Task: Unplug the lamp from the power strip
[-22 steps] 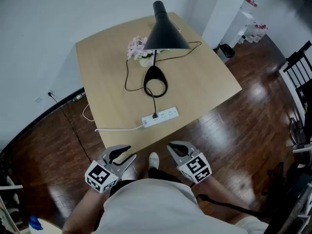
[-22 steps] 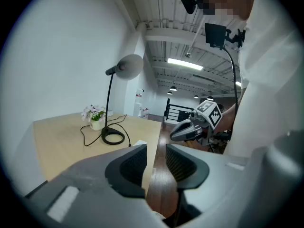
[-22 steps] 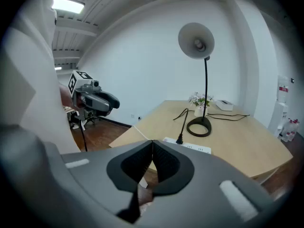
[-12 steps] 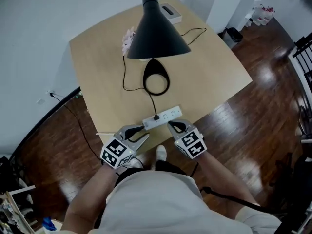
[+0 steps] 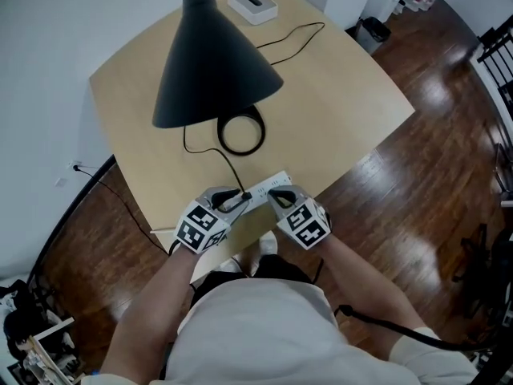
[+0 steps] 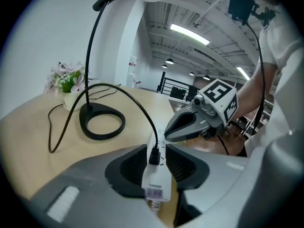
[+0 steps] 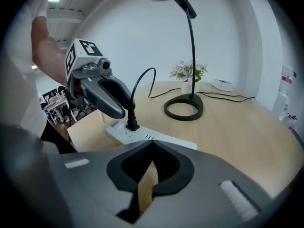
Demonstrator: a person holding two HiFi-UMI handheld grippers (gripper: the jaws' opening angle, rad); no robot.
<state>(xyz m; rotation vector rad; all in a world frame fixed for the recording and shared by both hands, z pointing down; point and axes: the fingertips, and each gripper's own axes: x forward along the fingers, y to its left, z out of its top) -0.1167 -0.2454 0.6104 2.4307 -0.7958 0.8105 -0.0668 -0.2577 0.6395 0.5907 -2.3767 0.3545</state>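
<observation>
A white power strip [image 5: 262,189] lies near the front edge of the wooden table [image 5: 345,95]. The lamp's black plug [image 6: 154,156] stands in it, and its cable runs to the ring-shaped lamp base [image 5: 240,132] under the black shade [image 5: 212,62]. My left gripper [image 6: 155,163] is open and straddles the strip's end, with the plug between its jaws. My right gripper [image 7: 152,146] is shut, its tip down at the strip [image 7: 156,139] just right of the plug [image 7: 131,123]. In the head view the left gripper [image 5: 235,199] and the right gripper [image 5: 276,193] flank the strip.
A small pot of pink flowers [image 6: 71,87] stands behind the lamp base. A white box [image 5: 252,3] sits at the table's far edge. The strip's white cord [image 5: 160,231] hangs off the front left. Dark wood floor surrounds the table.
Both grippers moved forward from below the table's front edge onto the power strip. The head view leaned in, so the lamp shade looms larger.
</observation>
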